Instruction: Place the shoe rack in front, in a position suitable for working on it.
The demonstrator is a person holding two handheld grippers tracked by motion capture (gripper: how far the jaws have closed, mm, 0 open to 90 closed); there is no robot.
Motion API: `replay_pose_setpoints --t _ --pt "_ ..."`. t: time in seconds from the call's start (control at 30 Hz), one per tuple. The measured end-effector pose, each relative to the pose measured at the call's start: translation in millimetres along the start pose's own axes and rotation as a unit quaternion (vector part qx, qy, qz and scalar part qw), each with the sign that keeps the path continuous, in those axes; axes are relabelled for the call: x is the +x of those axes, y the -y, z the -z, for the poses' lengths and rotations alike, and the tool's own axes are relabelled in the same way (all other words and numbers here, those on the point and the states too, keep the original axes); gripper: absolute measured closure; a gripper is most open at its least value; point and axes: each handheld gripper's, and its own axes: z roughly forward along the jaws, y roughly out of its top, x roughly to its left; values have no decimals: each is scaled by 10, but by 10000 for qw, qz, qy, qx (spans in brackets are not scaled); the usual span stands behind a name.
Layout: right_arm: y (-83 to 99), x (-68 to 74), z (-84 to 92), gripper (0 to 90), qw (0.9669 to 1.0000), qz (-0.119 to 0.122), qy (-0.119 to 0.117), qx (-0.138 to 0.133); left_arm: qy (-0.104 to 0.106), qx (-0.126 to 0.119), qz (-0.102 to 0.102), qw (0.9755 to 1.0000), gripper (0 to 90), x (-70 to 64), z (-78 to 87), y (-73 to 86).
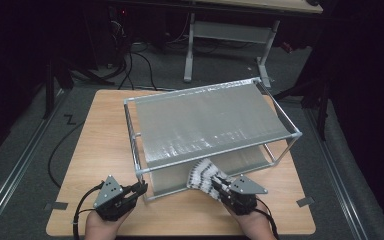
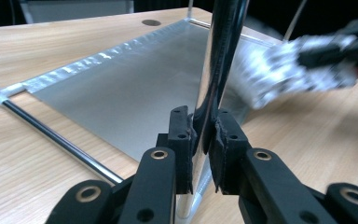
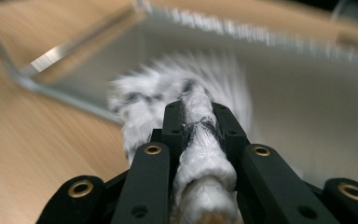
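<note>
While the left gripper (image 2: pixel 204 135) clamps its jaws on the near corner post (image 2: pixel 219 60) of the two-tier shelf rack (image 1: pixel 275 112), steadying the frame, the right gripper (image 3: pixel 199 122) carries a fluffy black-and-white sock (image 3: pixel 200 154) toward the lower tier (image 1: pixel 240 160). Both pairs of jaws stand almost fully closed: the left on the shiny metal post, the right on the bunched body of the sock, whose loose end fans out beyond the fingertips.

In the high view the sock (image 1: pixel 206 176) lies at the near open edge of the rack, just above the wooden table (image 1: pixel 105 145), with its far end reaching toward the lower grey panel. The left gripper (image 1: pixel 141 189) sits at the rack's near left corner and the right gripper (image 1: pixel 219 189) just behind the sock.

Progress, as judged from these views: the rack is secured and the sock is grasped and brought to the mouth of the lower tier. Still to do are pushing it in under the upper panel (image 1: pixel 205 122), letting go and drawing the hand back.

Motion blur softens the sock and the rack edge in the right gripper view, so it cannot be told whether the sock's tip touches the lower panel or hangs over it. The upper panel conceals most of the lower tier from above, and the person's hands are cut off by the bottom edge.
</note>
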Motion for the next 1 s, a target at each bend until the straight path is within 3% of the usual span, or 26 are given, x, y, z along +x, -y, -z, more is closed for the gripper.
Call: replay_pose_setpoints --t 0.07,0.13,0.23,0.37,0.5,0.6,0.7,0.8,0.93,1.0 --pt "90 -75 -125 770 9992 -189 -54 344 -70 -8 -37 10000 802 30 10 0" --pt "123 -102 -183 753 9984 -153 -16 547 -93 -7 -13 10000 801 61 18 4" --pt "152 -126 -225 614 9975 -254 -60 659 -139 -2 -13 9999 801 83 27 6" --pt "152 -100 -229 372 9981 83 52 610 -195 -30 -49 9998 802 104 51 14" --pt "189 -135 -296 325 9955 284 -120 892 -232 -28 -44 9997 803 115 67 18" --pt "240 -168 -359 318 9931 273 -170 1127 -241 -17 -62 9997 803 122 67 22" --pt "243 -187 -359 316 9928 207 -256 1150 -209 0 -57 9998 802 137 68 25" --pt "236 -183 -329 252 9928 212 -360 1121 -226 -6 -59 9997 802 150 74 19" --pt "172 -162 -250 205 9958 215 -283 845 -250 -8 -31 9997 802 185 91 24" --pt "161 -138 -261 178 9957 286 -231 854 -258 -20 2 9997 802 196 94 25"
